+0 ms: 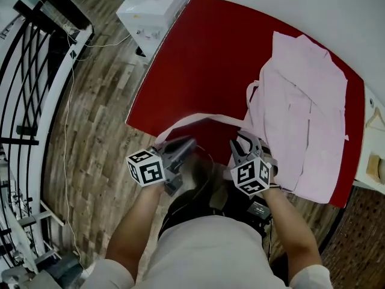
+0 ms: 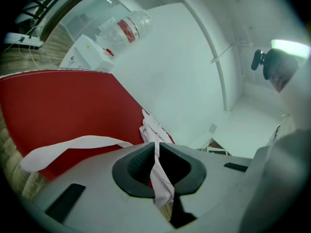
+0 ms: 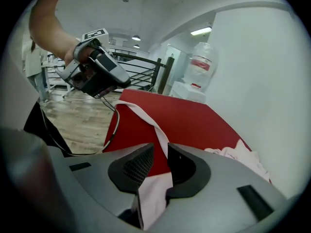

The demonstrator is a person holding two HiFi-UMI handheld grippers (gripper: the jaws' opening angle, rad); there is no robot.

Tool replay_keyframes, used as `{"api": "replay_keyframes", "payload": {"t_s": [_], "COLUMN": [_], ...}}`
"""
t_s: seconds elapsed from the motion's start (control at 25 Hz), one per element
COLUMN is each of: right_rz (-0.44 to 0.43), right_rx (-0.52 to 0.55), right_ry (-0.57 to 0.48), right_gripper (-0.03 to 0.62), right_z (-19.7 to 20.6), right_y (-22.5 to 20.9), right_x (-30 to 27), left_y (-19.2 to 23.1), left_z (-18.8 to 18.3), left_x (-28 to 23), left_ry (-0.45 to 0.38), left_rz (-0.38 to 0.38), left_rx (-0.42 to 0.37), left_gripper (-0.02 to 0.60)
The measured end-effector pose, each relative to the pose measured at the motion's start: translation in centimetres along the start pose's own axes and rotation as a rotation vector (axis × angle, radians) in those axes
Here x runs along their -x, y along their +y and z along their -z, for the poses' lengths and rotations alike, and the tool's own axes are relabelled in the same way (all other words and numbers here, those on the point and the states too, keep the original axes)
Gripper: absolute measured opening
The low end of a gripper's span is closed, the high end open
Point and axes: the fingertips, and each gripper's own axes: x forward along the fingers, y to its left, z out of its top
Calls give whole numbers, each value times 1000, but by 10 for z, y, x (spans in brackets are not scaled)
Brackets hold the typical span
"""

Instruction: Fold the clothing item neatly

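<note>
Your left gripper (image 1: 185, 145) is clamped tight on the end of a thin pink strip (image 1: 204, 118). Your right gripper (image 1: 244, 141) pinches the same strip further along, its jaws a little apart with cloth bunched between them. The strip hangs in a shallow arc from one gripper to the other. The rest of the pink garment (image 1: 307, 113) lies rumpled on the red table (image 1: 198, 59), just ahead of the right gripper and to its outer side. Expect it to be light, limp and shapeless, so it will sag, twist and drag. Take it by hems, corners or seams rather than mid-panel, and note that pulling the strip will likely tug the whole heap. The table's near edge runs right by both grippers, so loose cloth could slide off. A white cabinet (image 1: 153, 8) and a black railing (image 1: 30, 71) stand well beyond the left gripper, out of your way.
</note>
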Motion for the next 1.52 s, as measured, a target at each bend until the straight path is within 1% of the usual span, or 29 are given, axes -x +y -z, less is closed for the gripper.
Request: {"api": "replay_keyframes", "payload": {"t_s": [0.16, 0.4, 0.64, 0.88, 1.0, 1.08, 1.2, 1.24, 1.4, 1.52], "right_rz": [-81, -159, -241, -296, -318, -331, -341, -341, -321, -287], "right_rx": [68, 162, 296, 436, 537, 620, 790, 854, 1060, 1148], "right_ry": [-23, -39, -44, -73, -87, -93, -112, -115, -83, -68], "right_gripper": [69, 69, 69, 69, 71, 83, 120, 123, 123, 123], "right_z": [-28, -60, -84, -112, -121, -123, -120, -118, -111, -109], "right_y": [31, 68, 99, 131, 150, 165, 190, 197, 213, 218], "right_x": [-24, -52, -75, -97, -105, -112, -121, -123, -139, -149], "left_y": [21, 45, 67, 86, 92, 96, 100, 101, 106, 107], "left_z": [0, -1, 6, 12, 19, 23, 27, 28, 32, 34], "left_x": [35, 76, 103, 125, 134, 141, 152, 155, 164, 167], "left_ry": [-65, -142, -232, -307, -334, -347, -365, -370, -372, -370], "left_rz": [-55, -111, -174, -207, -226, -237, -256, -261, -275, -277], "left_rx": [36, 71, 134, 194, 220, 235, 252, 255, 264, 274], "left_gripper": [11, 11, 11, 11, 11, 11, 11, 11, 11, 11]}}
